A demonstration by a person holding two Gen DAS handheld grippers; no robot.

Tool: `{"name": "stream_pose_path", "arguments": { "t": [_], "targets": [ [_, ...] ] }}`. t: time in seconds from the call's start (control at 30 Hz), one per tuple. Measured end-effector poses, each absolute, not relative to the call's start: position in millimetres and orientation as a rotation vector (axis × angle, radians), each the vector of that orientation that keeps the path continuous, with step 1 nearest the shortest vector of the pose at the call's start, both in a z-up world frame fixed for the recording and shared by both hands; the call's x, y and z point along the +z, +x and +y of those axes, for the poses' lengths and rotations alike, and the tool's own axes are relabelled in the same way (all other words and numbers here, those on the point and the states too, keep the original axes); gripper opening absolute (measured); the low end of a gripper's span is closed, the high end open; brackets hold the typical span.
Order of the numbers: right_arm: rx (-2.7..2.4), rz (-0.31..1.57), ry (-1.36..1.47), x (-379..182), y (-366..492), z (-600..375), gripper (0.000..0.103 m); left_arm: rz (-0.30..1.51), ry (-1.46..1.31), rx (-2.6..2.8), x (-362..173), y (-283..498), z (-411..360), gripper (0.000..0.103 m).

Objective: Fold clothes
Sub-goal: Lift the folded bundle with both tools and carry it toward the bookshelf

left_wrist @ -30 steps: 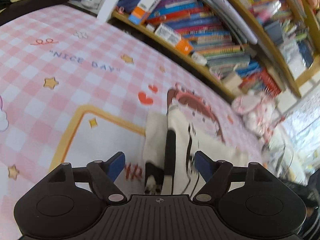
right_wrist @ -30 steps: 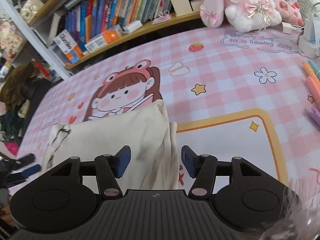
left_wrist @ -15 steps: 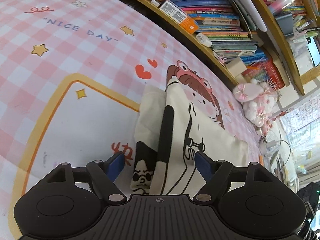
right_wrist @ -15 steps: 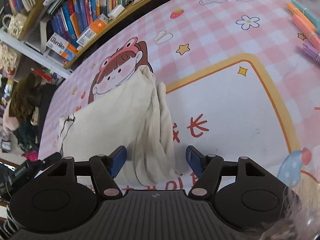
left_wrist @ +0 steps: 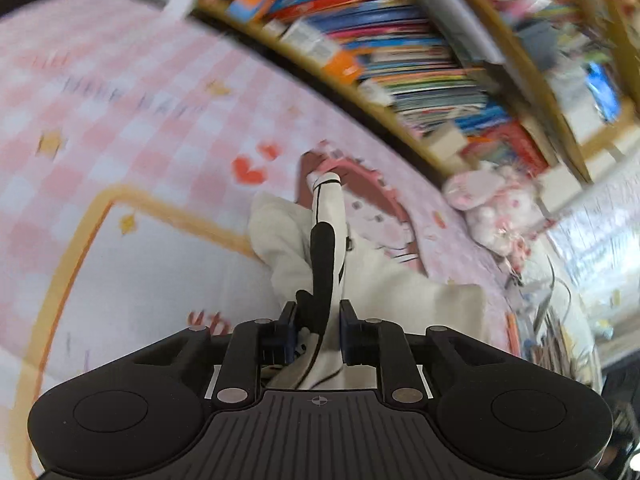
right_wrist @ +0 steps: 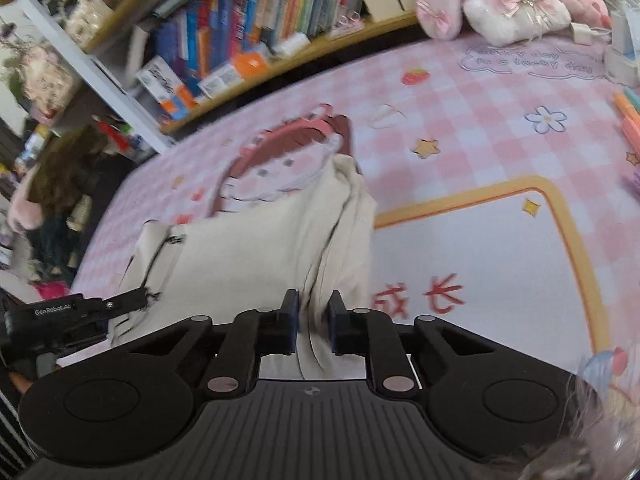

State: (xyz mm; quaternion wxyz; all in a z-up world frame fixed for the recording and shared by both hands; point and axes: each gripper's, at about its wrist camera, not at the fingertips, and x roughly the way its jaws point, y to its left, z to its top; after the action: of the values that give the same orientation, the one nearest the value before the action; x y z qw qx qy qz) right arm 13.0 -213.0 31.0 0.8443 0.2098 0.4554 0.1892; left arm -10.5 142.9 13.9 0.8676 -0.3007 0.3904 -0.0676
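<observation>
Two grippers, left (left_wrist: 318,334) and right (right_wrist: 313,326), are closing, fingers pinching bunched folds of the cream garment (right_wrist: 256,256) on the worktop (right_wrist: 480,248).

Each wrist camera looks forward and down along its tool, close above the worktop (left_wrist: 120,128). Both views share the cream garment (right_wrist: 260,248) and bookshelf (right_wrist: 248,40).

The shirt (right_wrist: 280,240) lies on the mat (right_wrist: 480,248), near its middle. The bookshelf (right_wrist: 256,40) stands behind the mat. The stuffed toy (right_wrist: 500,4) sits at the back, right of the shirt.
</observation>
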Motion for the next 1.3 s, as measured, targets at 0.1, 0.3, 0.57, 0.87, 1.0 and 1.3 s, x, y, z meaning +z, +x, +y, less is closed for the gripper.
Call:
{"name": "stream_pose_path", "arguments": {
  "t": [0.1, 0.3, 0.57, 0.87, 1.0, 1.3],
  "targets": [
    [0.368, 1.026, 0.566, 21, 15, -223, 0.013, 0.857, -0.636, -0.141, 8, -5, 151, 0.02],
    [0.279, 1.073, 0.559, 9, 18, -225, 0.042, 0.919, -0.704, -0.158, -7, -1, 169, 0.05],
    [0.285, 1.089, 0.624, -3, 25, -222, 0.048, 0.925, -0.757, -0.191, -19, 7, 172, 0.053],
    [0.301, 1.014, 0.521, 4, 26, -200, 0.02, 0.921, -0.747, -0.171, -16, 10, 165, 0.025],
    [0.327, 0.982, 0.426, 16, 19, -194, 0.019, 0.919, -0.642, -0.185, -4, 7, 157, 0.024],
    [0.264, 1.074, 0.579, 1, 31, -219, 0.043, 0.991, -0.761, -0.229, -21, 16, 177, 0.037]
  ]
}}
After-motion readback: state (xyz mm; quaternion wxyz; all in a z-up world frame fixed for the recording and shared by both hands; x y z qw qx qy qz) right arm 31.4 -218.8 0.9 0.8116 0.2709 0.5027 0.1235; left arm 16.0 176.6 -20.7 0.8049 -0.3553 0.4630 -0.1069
